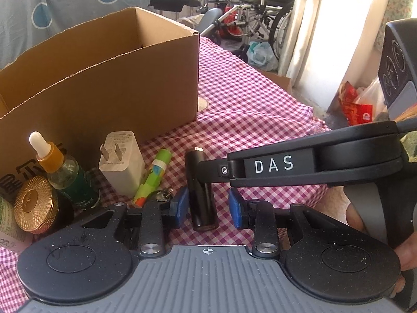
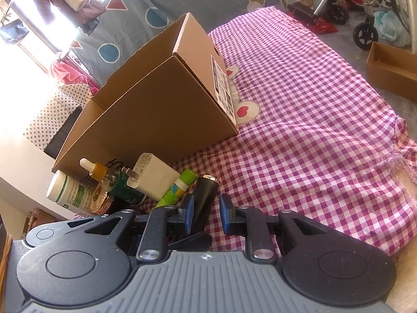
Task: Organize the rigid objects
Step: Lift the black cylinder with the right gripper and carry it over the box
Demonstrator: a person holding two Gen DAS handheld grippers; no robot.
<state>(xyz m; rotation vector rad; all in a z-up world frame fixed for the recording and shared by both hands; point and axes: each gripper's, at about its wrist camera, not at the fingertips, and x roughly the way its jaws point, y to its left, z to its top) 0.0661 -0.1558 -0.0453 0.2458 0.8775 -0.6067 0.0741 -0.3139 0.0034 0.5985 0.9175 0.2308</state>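
1. The black cylinder [image 1: 202,195], gold-rimmed at its far end, lies on the pink checked cloth [image 1: 260,104], in front of the cardboard box's right corner.
2. The left gripper [image 1: 208,207] straddles its near half. The blue pads are narrowly spread, one against the cylinder's side and a strip of cloth showing before the other, so nothing is pinched.
3. The right gripper [image 2: 206,212] reaches in from the right over the far half. Its pads are also slightly apart – one at the cylinder, a sliver of cloth beside the other.
4. Close on the cylinder's left lies a green tube [image 1: 153,174], with a key ring [image 1: 164,193] at its near end.
5. Next come a white plug charger [image 1: 121,167], prongs up, an upright dropper bottle [image 1: 65,174] and a gold-lidded jar [image 1: 32,204]. A white bottle [image 2: 67,187] with a green label lies furthest left. All crowd the box's front wall.
6. The cardboard box [image 1: 104,91] stands open-topped – its bare inner walls show, its floor is hidden.
7. Beyond the bed stand a wheelchair [image 1: 260,13] and a shallow carton [image 2: 391,70] on the floor.
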